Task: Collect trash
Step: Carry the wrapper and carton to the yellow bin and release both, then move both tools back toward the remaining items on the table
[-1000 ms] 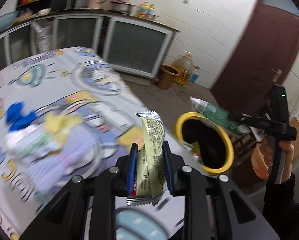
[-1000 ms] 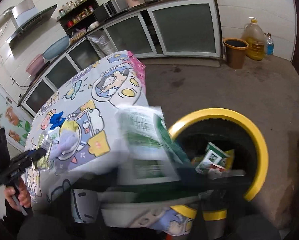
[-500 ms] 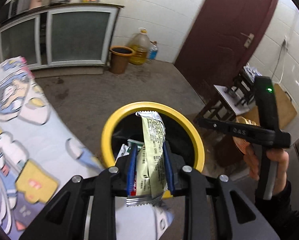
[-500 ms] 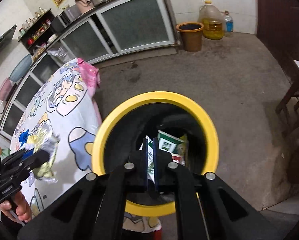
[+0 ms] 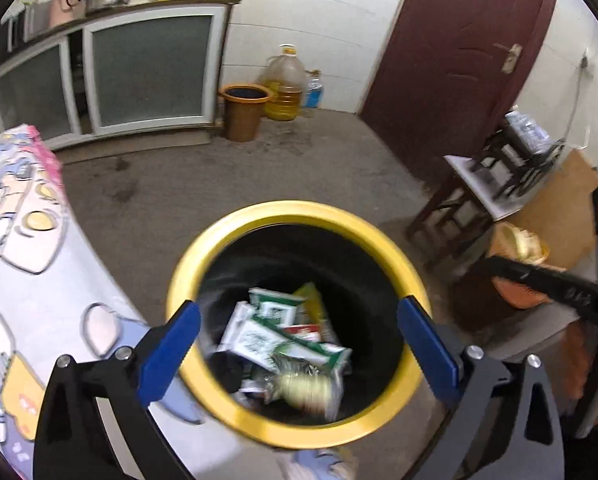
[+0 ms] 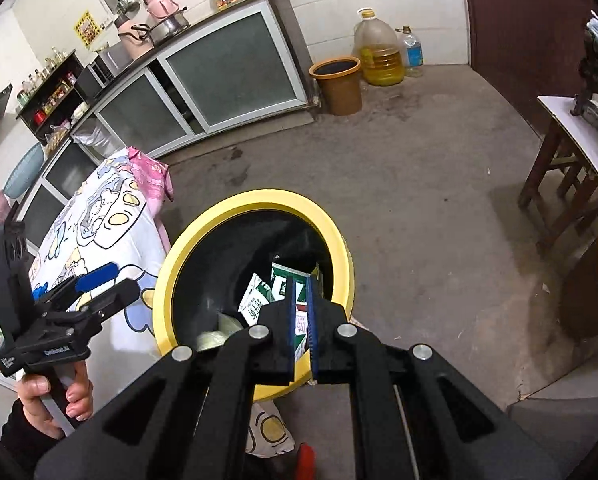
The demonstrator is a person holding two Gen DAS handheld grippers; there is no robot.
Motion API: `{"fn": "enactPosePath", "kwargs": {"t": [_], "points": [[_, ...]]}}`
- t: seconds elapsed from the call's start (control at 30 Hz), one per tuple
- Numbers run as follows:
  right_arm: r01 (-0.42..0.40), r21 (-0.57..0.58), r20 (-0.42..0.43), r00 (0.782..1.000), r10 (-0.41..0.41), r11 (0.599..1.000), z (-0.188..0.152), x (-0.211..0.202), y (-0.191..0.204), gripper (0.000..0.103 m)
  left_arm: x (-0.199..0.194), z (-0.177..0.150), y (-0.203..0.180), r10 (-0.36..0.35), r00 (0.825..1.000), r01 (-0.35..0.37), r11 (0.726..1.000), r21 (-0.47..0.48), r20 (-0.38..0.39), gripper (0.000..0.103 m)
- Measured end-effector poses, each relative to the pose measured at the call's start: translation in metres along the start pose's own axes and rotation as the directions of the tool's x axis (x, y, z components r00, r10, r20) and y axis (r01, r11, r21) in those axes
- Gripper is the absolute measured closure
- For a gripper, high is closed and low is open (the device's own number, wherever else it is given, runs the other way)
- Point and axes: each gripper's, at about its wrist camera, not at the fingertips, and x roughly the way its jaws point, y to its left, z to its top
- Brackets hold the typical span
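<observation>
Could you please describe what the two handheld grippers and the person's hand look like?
Both the left gripper and the right gripper have matte black linkage arms with silver pivot bolts and blue finger pads. The left one carries small white lettering, too small to read. The hand is bare, with a dark sleeve.

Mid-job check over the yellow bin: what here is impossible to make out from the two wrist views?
- Yellowish wrapper in the bin: motion-blurred in the left wrist view; print unreadable.
- Bottom of the bin: covered by green and white packets; dark in both views.
- Right gripper: fingers nearly together; whether they touch is unclear.
- Tabletop trash: table partly hidden by the open left gripper in the right wrist view.
</observation>
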Motion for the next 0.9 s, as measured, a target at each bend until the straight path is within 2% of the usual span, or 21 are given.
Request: {"fn": "enactPosePath", "kwargs": {"t": [0.07,0.17,0.23,0.3,0.37,0.43,0.5,0.57,0.6,0.7,0.77,0.9], "points": [[0.015,-0.010,0.003,1.000,-0.014,1.000,0.000,0.001,0.004,0.097,-0.011,-0.005,0.010,0.011,1.000,-0.011,1.000,-0.007,0.020,0.008],[-0.014,-0.025,0.010,1.000,0.014,1.000,0.000,0.003,0.013,0.096,-0.040,-0.012,0.034,0.006,0.998,-0.003,0.999,-0.045,0.059,0.008],[-0.043,-0.067,0.025,0.999,0.045,0.997,0.000,0.004,0.030,0.095,-0.067,-0.019,0.058,0.031,0.995,-0.024,0.996,-0.086,0.091,0.008],[-0.094,-0.100,0.041,0.994,0.098,0.991,-0.001,0.005,0.050,0.082,-0.103,-0.029,0.087,0.063,0.988,-0.045,0.991,-0.127,0.139,0.008],[-0.154,-0.134,0.048,0.986,0.162,0.979,-0.003,0.008,0.072,0.035,-0.137,-0.040,0.114,0.116,0.977,-0.088,0.984,-0.155,0.178,0.008],[-0.208,-0.181,0.052,0.974,0.221,0.961,-0.006,0.009,0.097,0.034,-0.167,-0.054,0.136,0.169,0.963,-0.134,0.976,-0.170,0.210,0.008],[-0.238,-0.266,0.020,0.967,0.252,0.934,-0.011,0.016,0.134,0.034,-0.201,-0.073,0.163,0.248,0.940,-0.204,0.959,-0.195,0.235,0.008],[-0.273,-0.348,-0.007,0.957,0.288,0.897,-0.019,0.021,0.174,0.034,-0.232,-0.095,0.191,0.323,0.916,-0.274,0.937,-0.219,0.237,0.008],[-0.303,-0.381,-0.036,0.949,0.313,0.874,-0.025,0.025,0.192,0.034,-0.243,-0.103,0.201,0.344,0.910,-0.295,0.929,-0.223,0.231,0.008],[-0.398,-0.448,-0.126,0.915,0.384,0.801,-0.043,0.038,0.246,0.034,-0.271,-0.134,0.235,0.440,0.875,-0.394,0.890,-0.231,0.202,0.008],[-0.443,-0.476,-0.177,0.895,0.410,0.760,-0.055,0.048,0.277,0.034,-0.283,-0.153,0.257,0.467,0.866,-0.421,0.873,-0.247,0.177,0.008],[-0.521,-0.492,-0.267,0.853,0.448,0.698,-0.074,0.071,0.333,0.034,-0.295,-0.179,0.294,0.480,0.866,-0.426,0.856,-0.293,0.142,0.008]]}}
